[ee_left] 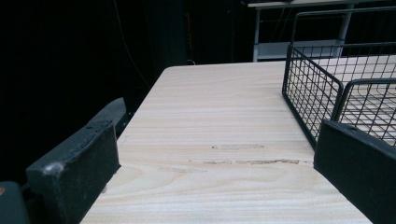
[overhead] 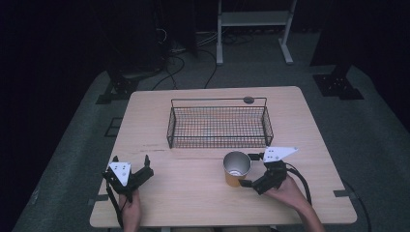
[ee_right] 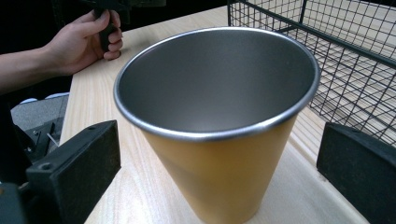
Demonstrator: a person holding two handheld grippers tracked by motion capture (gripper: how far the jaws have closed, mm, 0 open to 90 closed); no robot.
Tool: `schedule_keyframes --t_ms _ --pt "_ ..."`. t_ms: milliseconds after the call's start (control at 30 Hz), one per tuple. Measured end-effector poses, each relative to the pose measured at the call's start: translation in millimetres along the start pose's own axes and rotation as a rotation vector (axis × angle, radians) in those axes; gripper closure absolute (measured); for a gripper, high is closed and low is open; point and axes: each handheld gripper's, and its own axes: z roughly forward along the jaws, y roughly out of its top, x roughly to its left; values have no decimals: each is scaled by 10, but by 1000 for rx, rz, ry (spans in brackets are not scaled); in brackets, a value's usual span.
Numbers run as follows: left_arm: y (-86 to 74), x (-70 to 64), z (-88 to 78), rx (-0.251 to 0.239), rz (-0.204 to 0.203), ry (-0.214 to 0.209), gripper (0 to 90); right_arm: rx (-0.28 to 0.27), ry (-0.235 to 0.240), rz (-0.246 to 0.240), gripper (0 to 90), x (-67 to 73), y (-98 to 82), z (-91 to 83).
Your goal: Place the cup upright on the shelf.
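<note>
At about eight o'clock on the counter (overhead: 193, 193), the left gripper (overhead: 141, 166) rests in the person's left hand (overhead: 130, 212), its jaws spread wide with nothing between them. The left gripper view looks out between those jaws over bare wood toward the near left corner of the wire basket (ee_left: 327, 88), which sits off at two o'clock from the jaws; its far end runs off that picture's right edge.

Toward the counter's middle and twelve o'clock stands the wire basket (overhead: 219, 126), with a small dark round thing (overhead: 248, 100) just behind its far rim, too small to make out.

At about five o'clock stands the cup (overhead: 236, 168), upright, yellow outside and bare metal inside, just in front of the basket's near right corner. The right gripper (overhead: 250, 170), held by the right hand (overhead: 290, 193), has its jaws open on either side of the cup, which stands between them; whether either jaw touches the wall cannot be told. The right gripper view cuts off the cup (ee_right: 219, 140) at its base.
</note>
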Motion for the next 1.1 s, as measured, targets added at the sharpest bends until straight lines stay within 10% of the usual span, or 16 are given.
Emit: schedule_keyframes --t_ms 1100 --pt "0 -2 1 -1 0 1 0 22 4 -3 0 -12 53 294"
